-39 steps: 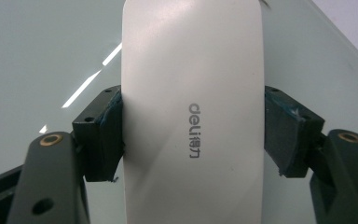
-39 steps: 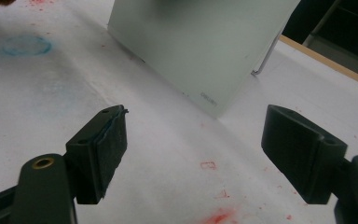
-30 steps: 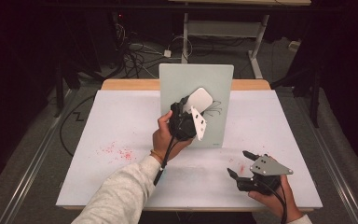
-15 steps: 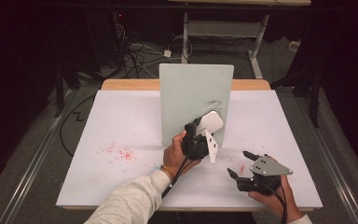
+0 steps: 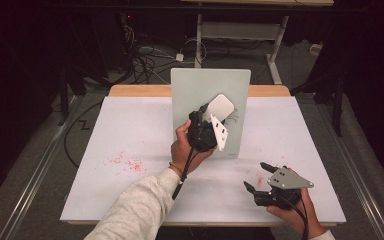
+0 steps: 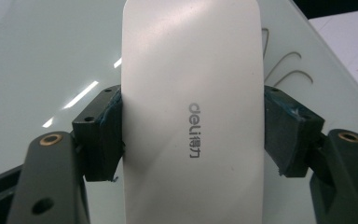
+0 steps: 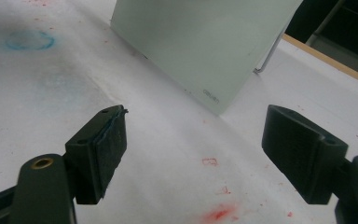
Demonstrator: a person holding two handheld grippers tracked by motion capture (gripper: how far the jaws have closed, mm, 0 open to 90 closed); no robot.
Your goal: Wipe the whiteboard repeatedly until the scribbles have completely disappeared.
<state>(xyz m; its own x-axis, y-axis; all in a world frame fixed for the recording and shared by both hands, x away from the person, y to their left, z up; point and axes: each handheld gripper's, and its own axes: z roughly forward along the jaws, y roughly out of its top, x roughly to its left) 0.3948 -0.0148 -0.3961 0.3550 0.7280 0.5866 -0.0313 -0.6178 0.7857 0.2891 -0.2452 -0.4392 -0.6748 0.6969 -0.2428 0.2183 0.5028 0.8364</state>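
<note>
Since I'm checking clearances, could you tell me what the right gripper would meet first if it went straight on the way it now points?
Probably the pale green board. The right gripper, jaws open and empty, points across bare white table cover toward the board's lower edge. Depth is hard to judge, so it might graze the cover first.

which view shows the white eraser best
The left gripper view: the eraser is close up, clamped between the left tongs, its printed logo readable against the board. The high view shows it small, pressed to the board. The right gripper view shows the board, not the eraser.
</note>
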